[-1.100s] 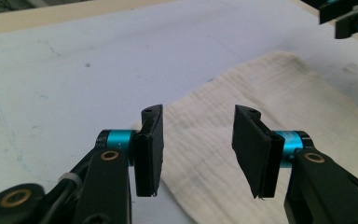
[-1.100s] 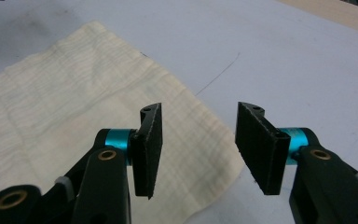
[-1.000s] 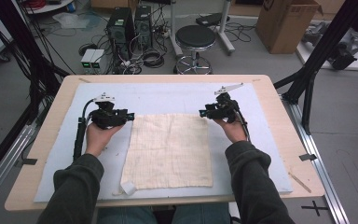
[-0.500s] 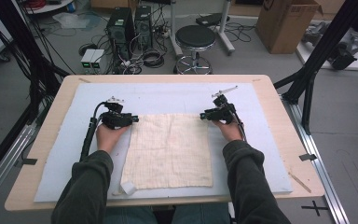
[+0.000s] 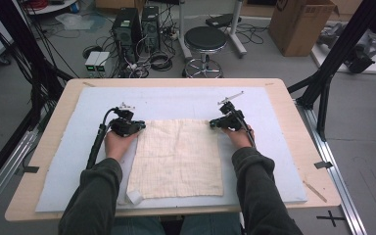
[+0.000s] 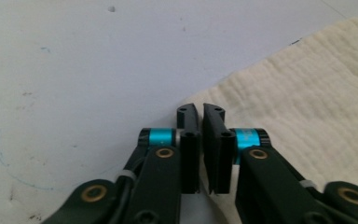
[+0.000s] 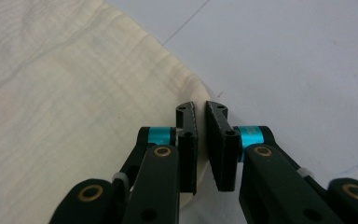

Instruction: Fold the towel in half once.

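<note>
A cream waffle-weave cloth (image 5: pixel 176 156) lies flat on a pale blue mat (image 5: pixel 176 100). My left gripper (image 5: pixel 141 126) is at the cloth's far left corner and my right gripper (image 5: pixel 212 124) at its far right corner, both low on the mat. In the left gripper view the jaws (image 6: pixel 200 109) have just been closing and stand almost together, with the corner of the cloth (image 6: pixel 307 93) running in between them. In the right gripper view the jaws (image 7: pixel 200 106) have likewise just been closing and pinch the corner of the cloth (image 7: pixel 74 93).
The mat covers most of a wooden table (image 5: pixel 293 122). A small white tag (image 5: pixel 134 197) sticks out at the cloth's near left corner. A thin wooden stick (image 5: pixel 315 191) lies near the table's right front. A stool (image 5: pixel 204 39), computers and a cardboard box stand beyond the far edge.
Both hands have moved inward and down onto the cloth's far corners. Both pairs of jaws have closed from half open to nearly together on those corners.
</note>
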{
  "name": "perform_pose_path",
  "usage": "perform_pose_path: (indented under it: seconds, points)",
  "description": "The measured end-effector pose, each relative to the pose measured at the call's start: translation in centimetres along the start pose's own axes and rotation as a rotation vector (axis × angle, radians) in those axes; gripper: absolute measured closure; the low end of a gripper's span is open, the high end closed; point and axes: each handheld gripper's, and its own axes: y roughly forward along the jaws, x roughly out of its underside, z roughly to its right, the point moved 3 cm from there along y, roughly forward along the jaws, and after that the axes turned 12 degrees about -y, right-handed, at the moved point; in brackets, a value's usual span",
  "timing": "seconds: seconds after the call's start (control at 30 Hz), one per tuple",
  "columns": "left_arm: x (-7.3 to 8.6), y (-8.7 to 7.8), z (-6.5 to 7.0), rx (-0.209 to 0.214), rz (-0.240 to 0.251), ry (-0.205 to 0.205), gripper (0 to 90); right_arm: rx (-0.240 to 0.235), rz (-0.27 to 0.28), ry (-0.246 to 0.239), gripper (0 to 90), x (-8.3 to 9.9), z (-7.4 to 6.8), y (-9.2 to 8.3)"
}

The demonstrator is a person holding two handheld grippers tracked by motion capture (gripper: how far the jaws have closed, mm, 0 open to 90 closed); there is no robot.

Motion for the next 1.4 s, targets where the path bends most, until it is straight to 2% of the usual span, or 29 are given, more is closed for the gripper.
perform_pose_path:
  seconds: [0.1, 0.2, 0.37, 0.5, 0.53, 0.73, 0.83, 1.13, 1.4]
  points:
    - [-0.2, -0.4, -0.2, 0.007, 0.017, -0.005, 87.1, 0.015, 0.007, -0.011, 84.0, -0.2, -0.1, -0.2]
    - [-0.7, -1.0, -0.5, 0.017, 0.049, -0.023, 87.2, 0.027, 0.044, -0.001, 84.2, -0.5, 0.1, -0.8]
    - [-1.7, -2.5, -1.1, 0.025, 0.094, -0.046, 87.4, 0.019, 0.088, -0.006, 84.2, -1.7, 0.1, -1.6]
    - [-2.6, -3.6, -1.0, 0.051, 0.141, -0.053, 87.3, 0.017, 0.124, -0.016, 84.2, -3.0, -0.2, -2.3]
    - [-2.7, -3.9, -1.1, 0.056, 0.14, -0.056, 87.3, 0.025, 0.129, -0.025, 84.3, -3.1, -0.2, -2.4]
    - [-2.7, -4.9, -0.8, 0.08, 0.144, -0.029, 87.4, -0.006, 0.163, 0.002, 84.3, -3.0, -0.3, -3.5]
    - [-2.7, -5.4, -0.4, 0.089, 0.145, -0.01, 87.3, -0.016, 0.192, -0.014, 84.3, -3.1, -0.7, -4.2]
    - [-1.8, -7.0, 0.5, 0.097, 0.138, 0.053, 87.4, -0.043, 0.221, -0.037, 84.3, -2.8, -1.9, -5.6]
    - [-1.1, -8.5, 0.6, 0.136, 0.166, 0.058, 87.3, -0.069, 0.252, -0.047, 84.3, -2.4, -2.6, -6.6]
